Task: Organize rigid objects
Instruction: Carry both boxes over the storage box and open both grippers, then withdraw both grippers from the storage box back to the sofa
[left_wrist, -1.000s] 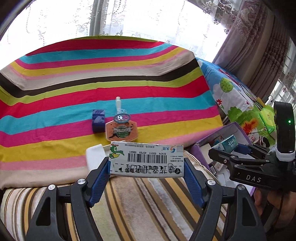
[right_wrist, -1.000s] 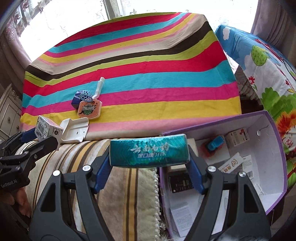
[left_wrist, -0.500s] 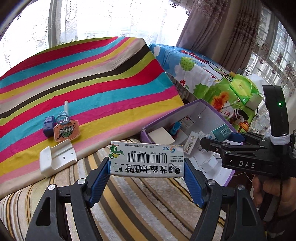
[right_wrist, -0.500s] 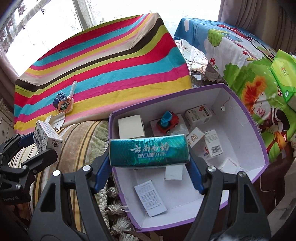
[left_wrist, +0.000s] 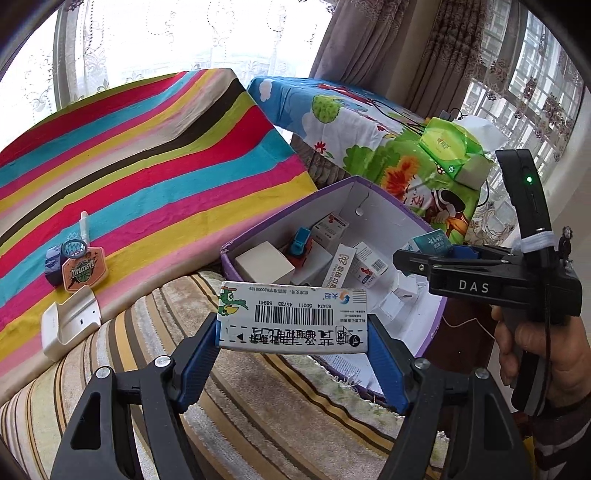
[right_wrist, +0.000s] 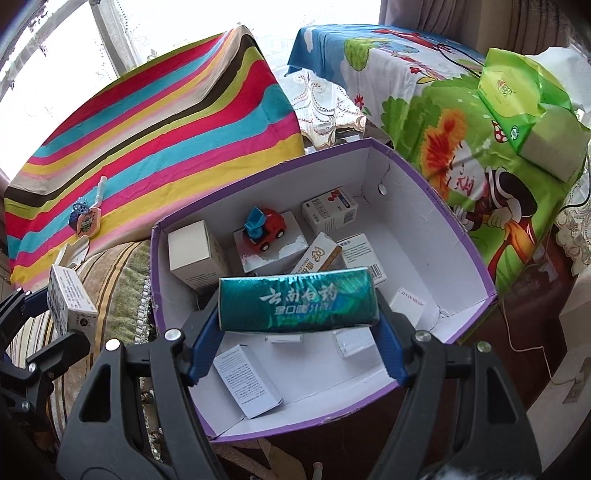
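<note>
Striped cloth fills the upper left, its near edge crowded by a white holder (left_wrist: 70, 325) — mid-frame, the left gripper (left_wrist: 293, 334) clamps a white barcode carton (left_wrist: 293, 317) short of the purple box rim (left_wrist: 437, 321). Over the box's open front floor, the right gripper (right_wrist: 297, 325) clamps a teal carton (right_wrist: 297, 304).

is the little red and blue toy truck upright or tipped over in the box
Upright. In the right wrist view the toy truck stands on its wheels on a white box inside the purple box, blue bed on top.
</note>
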